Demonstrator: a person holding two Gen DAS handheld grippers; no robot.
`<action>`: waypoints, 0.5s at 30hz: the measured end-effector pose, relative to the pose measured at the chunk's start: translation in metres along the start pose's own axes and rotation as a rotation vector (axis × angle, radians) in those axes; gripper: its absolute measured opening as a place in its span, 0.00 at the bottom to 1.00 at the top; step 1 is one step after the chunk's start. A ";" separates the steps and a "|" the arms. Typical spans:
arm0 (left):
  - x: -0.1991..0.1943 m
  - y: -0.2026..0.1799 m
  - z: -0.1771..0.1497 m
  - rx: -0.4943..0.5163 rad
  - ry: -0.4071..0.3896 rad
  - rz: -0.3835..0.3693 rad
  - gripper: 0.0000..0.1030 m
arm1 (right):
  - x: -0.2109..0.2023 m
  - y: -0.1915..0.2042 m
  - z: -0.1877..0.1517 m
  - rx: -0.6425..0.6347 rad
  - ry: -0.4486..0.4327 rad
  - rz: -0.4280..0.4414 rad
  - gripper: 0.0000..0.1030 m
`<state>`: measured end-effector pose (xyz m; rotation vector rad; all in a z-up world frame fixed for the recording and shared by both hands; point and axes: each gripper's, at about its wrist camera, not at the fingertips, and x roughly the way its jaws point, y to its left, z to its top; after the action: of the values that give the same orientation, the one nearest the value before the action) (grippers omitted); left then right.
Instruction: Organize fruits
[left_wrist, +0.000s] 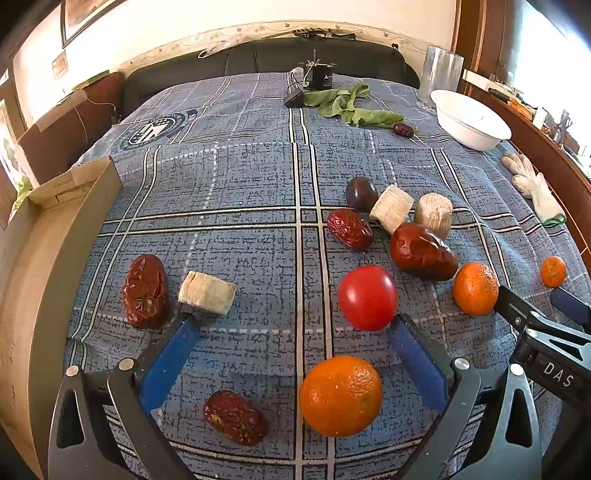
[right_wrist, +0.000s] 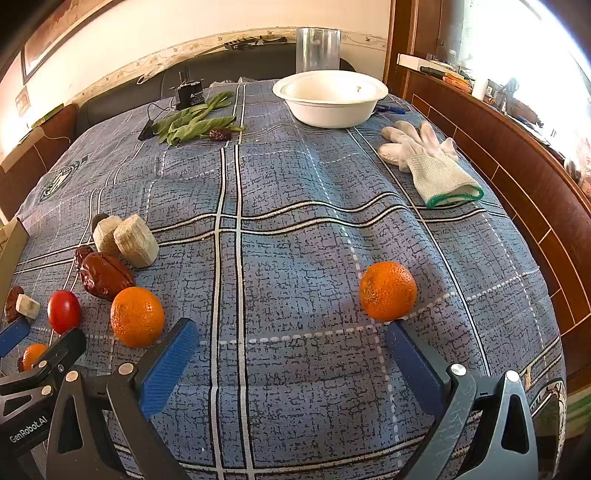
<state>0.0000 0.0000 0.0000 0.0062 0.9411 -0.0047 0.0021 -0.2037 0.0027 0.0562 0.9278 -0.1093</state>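
Observation:
My left gripper (left_wrist: 293, 325) is open and empty above the blue checked cloth. An orange (left_wrist: 340, 396) lies between its fingers, near the right one, with a red date (left_wrist: 235, 417) beside it. A red tomato (left_wrist: 367, 297) sits just beyond the right fingertip. A beige cylinder (left_wrist: 207, 292) touches the left fingertip, next to a date (left_wrist: 145, 290). My right gripper (right_wrist: 291, 330) is open and empty. An orange (right_wrist: 388, 290) sits at its right fingertip, another orange (right_wrist: 137, 316) just left of its left fingertip. The white bowl (right_wrist: 330, 96) stands far back.
More dates (left_wrist: 422, 251) and beige cylinders (left_wrist: 391, 208) cluster mid-table with a dark plum (left_wrist: 361, 193). A cardboard box (left_wrist: 44, 236) stands at the left. White gloves (right_wrist: 428, 158) lie right, green leaves (right_wrist: 195, 123) and a black device (right_wrist: 190, 95) at the back. A wooden rail (right_wrist: 517, 155) borders the right.

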 end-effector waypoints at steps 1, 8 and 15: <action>0.000 0.000 0.000 0.001 0.001 0.001 1.00 | 0.000 0.000 0.000 0.001 0.001 0.001 1.00; 0.000 0.000 0.000 0.000 0.000 0.000 1.00 | 0.001 0.001 0.001 0.001 0.000 0.002 1.00; 0.000 0.000 0.000 0.000 0.000 0.000 1.00 | 0.001 0.002 0.001 0.001 -0.001 0.002 1.00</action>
<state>0.0000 0.0000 0.0000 0.0063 0.9412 -0.0045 0.0041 -0.2022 0.0026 0.0580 0.9270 -0.1084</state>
